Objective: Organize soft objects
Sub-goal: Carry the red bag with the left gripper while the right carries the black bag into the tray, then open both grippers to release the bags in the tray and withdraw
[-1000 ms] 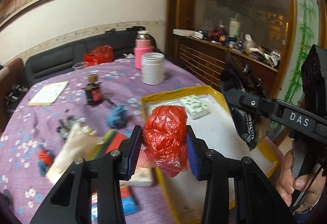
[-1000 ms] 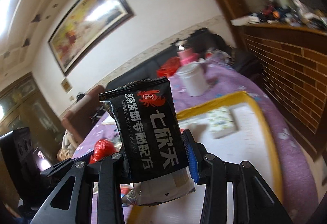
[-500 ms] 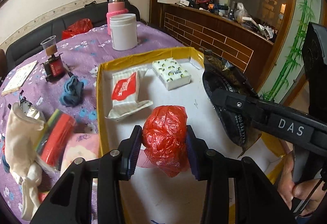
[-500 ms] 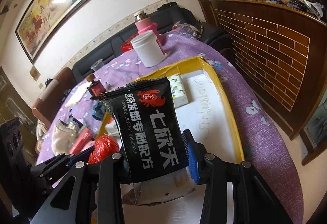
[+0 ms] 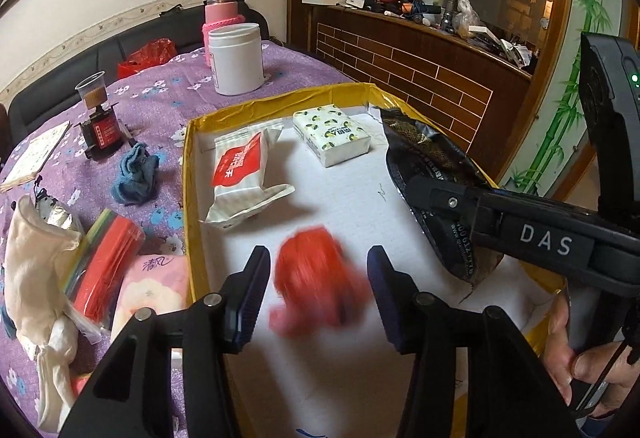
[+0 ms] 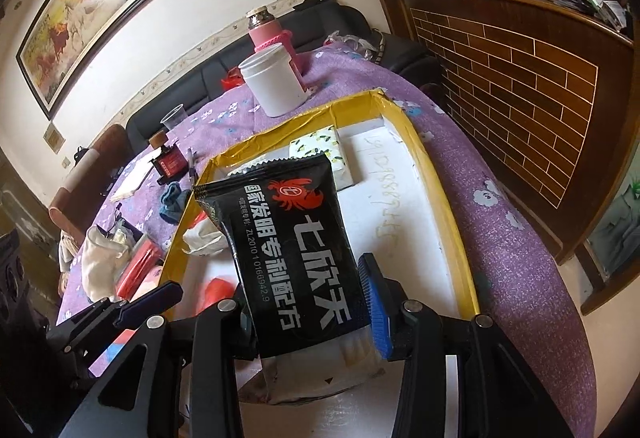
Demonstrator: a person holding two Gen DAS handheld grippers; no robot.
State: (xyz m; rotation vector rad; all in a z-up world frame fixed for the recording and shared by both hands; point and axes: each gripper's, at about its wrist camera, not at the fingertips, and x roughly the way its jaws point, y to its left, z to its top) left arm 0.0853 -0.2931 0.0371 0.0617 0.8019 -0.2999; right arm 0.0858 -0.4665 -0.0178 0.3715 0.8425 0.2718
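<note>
Left claw [image 5: 318, 280] spread wide around blurred red bag [image 5: 318, 284] over yellow tray [image 5: 188, 174]; right claw [image 6: 308, 292] clamping black packet [image 6: 296, 238].

- Red bag [image 5: 316, 278], blurred.
- Black packet [image 6: 296, 250], red crab logo, white characters.
- Tray [image 5: 188, 206]: yellow rim, white floor.
- Purple tablecloth [image 5: 168, 110], white flowers.
- White tissue pack [image 5: 330, 136], green-yellow print.

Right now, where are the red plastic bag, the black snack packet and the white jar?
red plastic bag [image 5: 316, 278], left wrist view, its blurred middle.
black snack packet [image 6: 296, 238], right wrist view, its printed front.
white jar [image 5: 237, 64], left wrist view, its side wall.
</note>
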